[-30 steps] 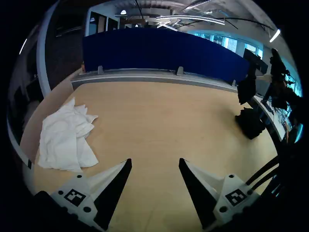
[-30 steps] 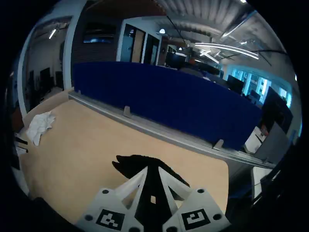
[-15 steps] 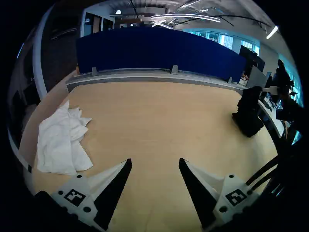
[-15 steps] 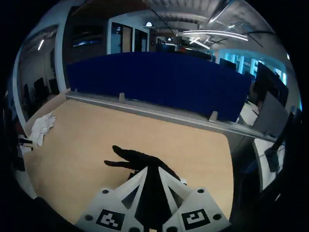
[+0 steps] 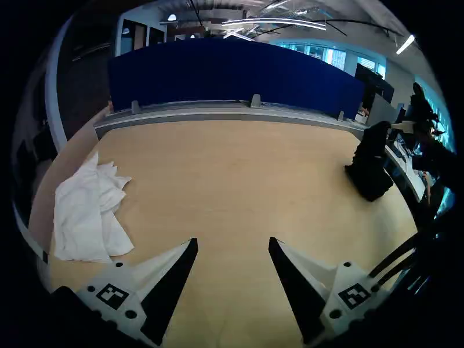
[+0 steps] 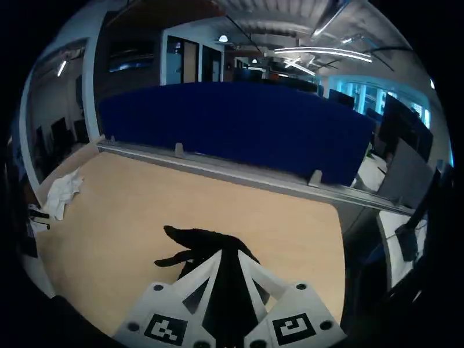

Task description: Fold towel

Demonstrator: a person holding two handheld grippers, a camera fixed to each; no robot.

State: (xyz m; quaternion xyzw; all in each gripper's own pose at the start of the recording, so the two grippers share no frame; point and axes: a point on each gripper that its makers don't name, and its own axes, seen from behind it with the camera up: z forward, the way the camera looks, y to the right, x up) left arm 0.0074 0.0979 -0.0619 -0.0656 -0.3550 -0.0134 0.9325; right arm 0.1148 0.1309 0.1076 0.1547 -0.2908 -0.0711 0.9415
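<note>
The black towel (image 6: 194, 240) sits bunched, pinched in the right tool (image 6: 229, 258); a crumpled white towel (image 5: 87, 209) lies well apart.

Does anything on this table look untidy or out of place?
Yes. The white towel lies crumpled in a heap near the table's left edge in the left gripper view, not flat. A black cloth is bunched at the right gripper.

I see my left claw (image 5: 232, 240) with white pointed fingers, black inner faces and square black-and-white tags; my right claw (image 6: 229, 253) looks alike.
</note>
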